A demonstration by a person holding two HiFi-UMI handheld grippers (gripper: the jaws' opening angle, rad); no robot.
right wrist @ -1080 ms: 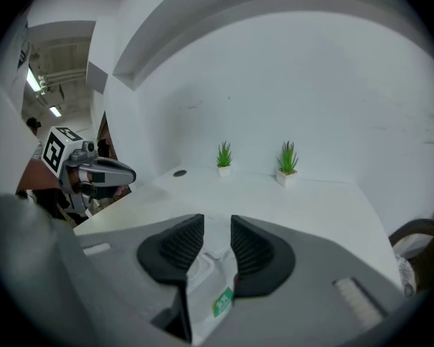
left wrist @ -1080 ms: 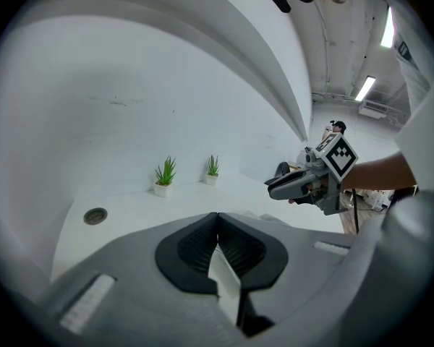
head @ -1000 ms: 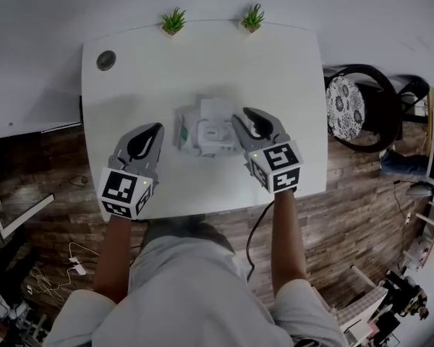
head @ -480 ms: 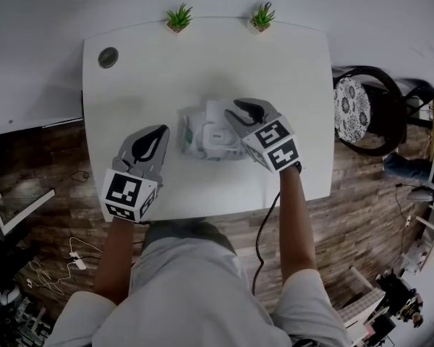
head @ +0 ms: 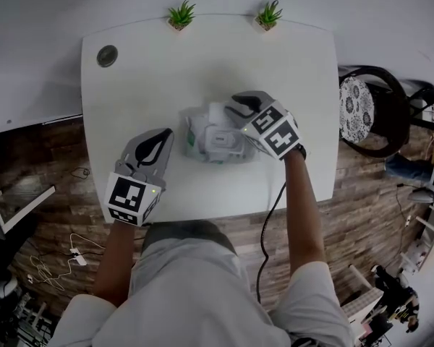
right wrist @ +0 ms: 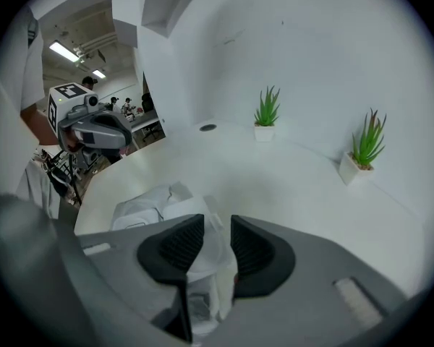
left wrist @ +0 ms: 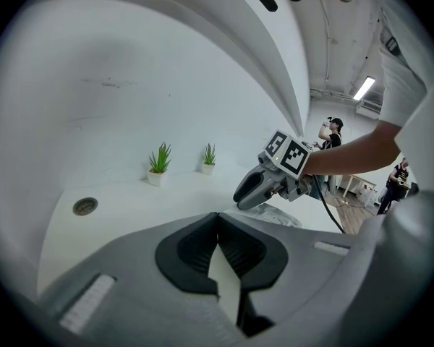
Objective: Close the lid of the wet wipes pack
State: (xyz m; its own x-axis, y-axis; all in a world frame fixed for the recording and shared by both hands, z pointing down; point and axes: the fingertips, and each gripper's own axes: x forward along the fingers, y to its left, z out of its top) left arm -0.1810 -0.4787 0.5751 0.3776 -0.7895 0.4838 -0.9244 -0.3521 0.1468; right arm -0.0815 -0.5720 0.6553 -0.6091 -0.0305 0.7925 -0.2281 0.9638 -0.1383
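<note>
- While the left gripper (head: 159, 139) hovers nearest the body over the table (head: 123, 100), jaws pressed together on nothing, it sits just beside the wet wipes pack (head: 200, 142) and could pin that end if the pack slides.
- The pack lies mid-table, well apart from all 4 edges. Its lid (head: 218, 114) looks flipped up on the far side, so the closing is not yet done.
- The right gripper (head: 240, 105) hangs over the lid end, its 2 jaws a narrow slot apart. Only pack film shows through the slot, so I judge it clamps nothing.
- To do the step well: lay the jaw undersides flat on the lid, swing it about its hinge toward the near edge, then press straight down until it seats. A sideways shove would likely just skid the soft pack.
- Room: bare table all round the pack. 2 potted plants (head: 181, 14) at the far edge and a round grommet (head: 107, 55) at the far-left corner are well clear. A chair (head: 369, 110) stands beyond the right edge.
</note>
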